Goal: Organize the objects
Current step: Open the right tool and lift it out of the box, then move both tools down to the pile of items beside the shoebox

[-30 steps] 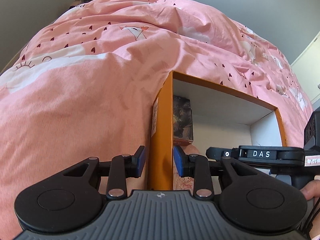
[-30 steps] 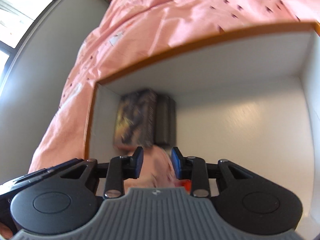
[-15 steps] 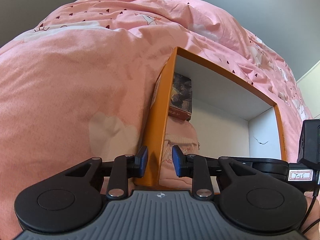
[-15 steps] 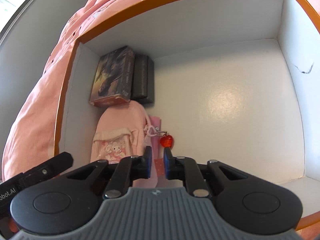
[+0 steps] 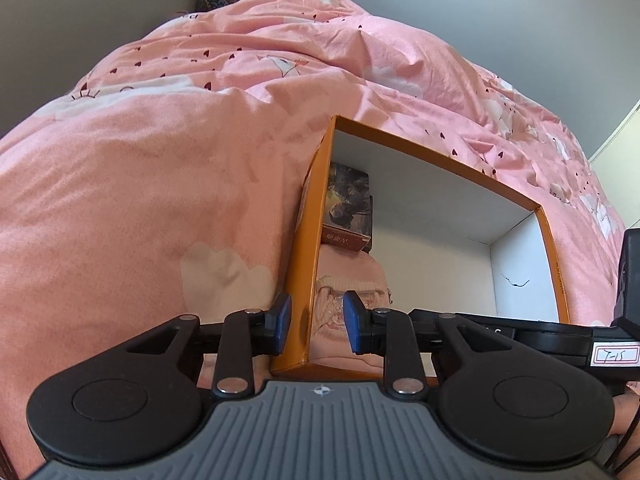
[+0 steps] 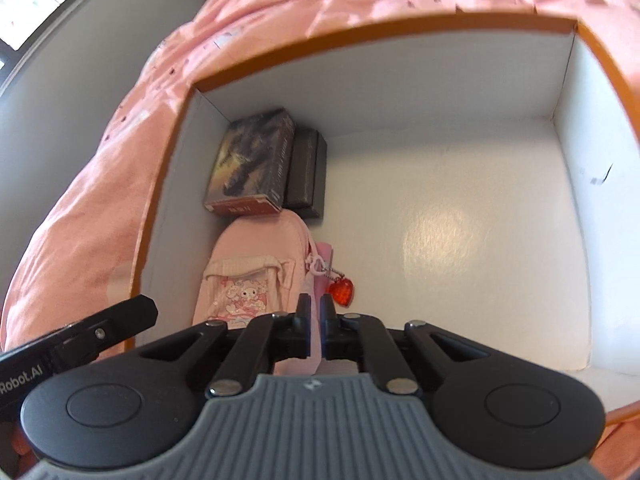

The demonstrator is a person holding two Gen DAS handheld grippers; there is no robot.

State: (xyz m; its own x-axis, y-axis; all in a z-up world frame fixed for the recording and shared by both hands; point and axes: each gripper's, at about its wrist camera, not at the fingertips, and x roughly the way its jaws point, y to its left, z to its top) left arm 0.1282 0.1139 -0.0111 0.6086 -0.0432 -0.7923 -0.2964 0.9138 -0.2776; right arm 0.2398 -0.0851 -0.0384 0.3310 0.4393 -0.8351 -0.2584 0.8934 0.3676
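My right gripper [image 6: 315,312] is pinched tight on a pink strap beside the pink bag [image 6: 256,264] lying in the orange box [image 6: 400,36]; my left gripper [image 5: 316,322], partly open, straddles the box's left wall. I judge I'm settling the bag; next, release cleanly.

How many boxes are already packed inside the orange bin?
2. A picture-printed box stands against the left wall of the orange bin at its far corner; a plain dark box sits beside it on the right, touching. More could be hidden under the pink backpack.
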